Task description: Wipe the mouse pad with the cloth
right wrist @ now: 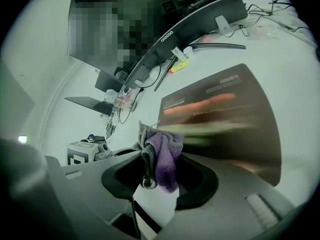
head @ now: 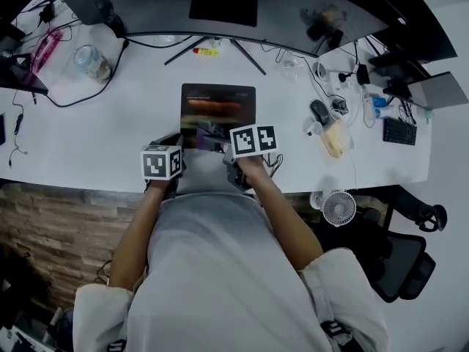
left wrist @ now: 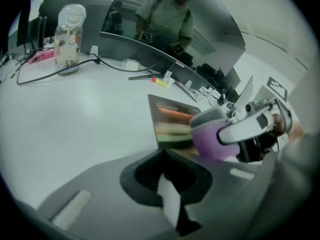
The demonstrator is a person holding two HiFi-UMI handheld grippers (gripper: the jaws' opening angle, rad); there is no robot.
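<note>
2 things mattered here: the mouse pad [head: 218, 103] lay flat on the white surface [head: 110, 123], and the cloth [right wrist: 162, 156] sat at the pad's near edge. Contact between them could not be resolved. The right tongs [right wrist: 150, 191] pinched the bunched purple-grey cloth, probably ready for a stroke across the pad. The left tongs [left wrist: 167, 194] were pressed together on nothing, by the pad's near-left corner, probably kept clear of the wiping path.

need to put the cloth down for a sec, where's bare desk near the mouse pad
The widest bare desk is left of the mouse pad, up to the jar; the cloth should fit there. A narrower bare strip lies between pad and mouse. Beyond the mouse it is crowded with cables and gadgets.
</note>
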